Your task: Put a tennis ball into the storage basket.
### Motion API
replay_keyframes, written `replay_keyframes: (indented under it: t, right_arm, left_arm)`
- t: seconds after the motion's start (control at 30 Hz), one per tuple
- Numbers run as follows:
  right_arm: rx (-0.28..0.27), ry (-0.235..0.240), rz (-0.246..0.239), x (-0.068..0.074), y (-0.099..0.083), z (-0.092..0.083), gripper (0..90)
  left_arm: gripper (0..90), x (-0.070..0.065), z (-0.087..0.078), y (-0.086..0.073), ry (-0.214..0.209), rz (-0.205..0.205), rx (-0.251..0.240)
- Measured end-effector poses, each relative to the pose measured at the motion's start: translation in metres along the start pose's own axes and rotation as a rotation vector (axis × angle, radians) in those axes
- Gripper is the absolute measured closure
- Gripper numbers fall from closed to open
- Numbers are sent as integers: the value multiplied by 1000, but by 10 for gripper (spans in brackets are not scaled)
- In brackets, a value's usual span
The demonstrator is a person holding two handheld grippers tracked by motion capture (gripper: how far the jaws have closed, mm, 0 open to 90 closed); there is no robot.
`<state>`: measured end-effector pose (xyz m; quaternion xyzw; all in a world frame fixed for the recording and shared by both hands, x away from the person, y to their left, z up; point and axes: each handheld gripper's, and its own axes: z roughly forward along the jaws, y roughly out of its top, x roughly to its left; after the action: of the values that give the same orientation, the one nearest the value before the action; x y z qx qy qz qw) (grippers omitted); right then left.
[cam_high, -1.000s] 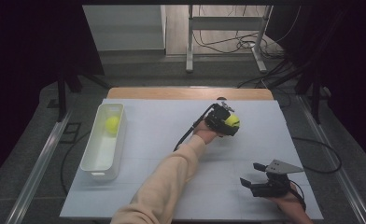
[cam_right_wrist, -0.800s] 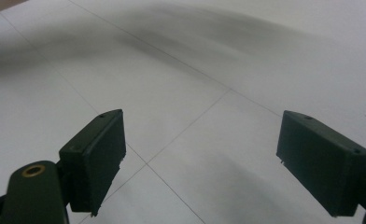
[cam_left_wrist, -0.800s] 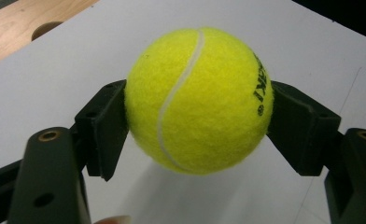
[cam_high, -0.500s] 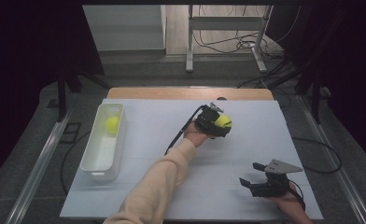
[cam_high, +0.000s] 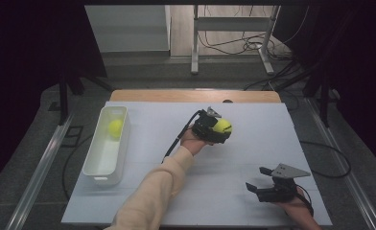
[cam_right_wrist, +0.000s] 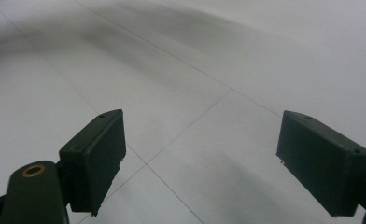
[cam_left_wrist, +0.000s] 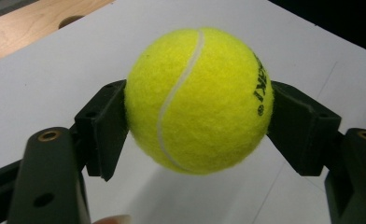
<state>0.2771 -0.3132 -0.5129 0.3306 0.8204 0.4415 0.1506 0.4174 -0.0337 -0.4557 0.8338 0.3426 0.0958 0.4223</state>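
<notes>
**Ball gripped, tray lies to your left**

Your left gripper (cam_high: 218, 130) is clamped on the tennis ball (cam_left_wrist: 197, 98), lifted above the table's (cam_high: 253, 120) centre. The white tray (cam_high: 93, 165) sits well apart at the left, holding 1 ball (cam_high: 115, 128) at its far end. Your right gripper (cam_high: 263, 187) rests open and empty, near right.

This looks like a lab or recording room rather than a home. Beyond the left gripper (cam_high: 214, 127), past the far edge of the white-covered table (cam_high: 253, 143), loose cables (cam_high: 229, 45) lie on a bare floor around a metal stand (cam_high: 231, 28). Dark curtains (cam_high: 32, 57) hang to either side of it, and metal rails (cam_high: 40, 165) flank the table, one beyond the right gripper (cam_high: 263, 184).
</notes>
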Motion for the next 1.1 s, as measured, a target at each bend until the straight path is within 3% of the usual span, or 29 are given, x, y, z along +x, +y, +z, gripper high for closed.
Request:
replay_keyframes:
  t: [1.1]
  right_arm:
    - [6,-2,-9,1,0,1,160]
  left_arm:
    - [262,-7,-48,-18,11,13,-80]
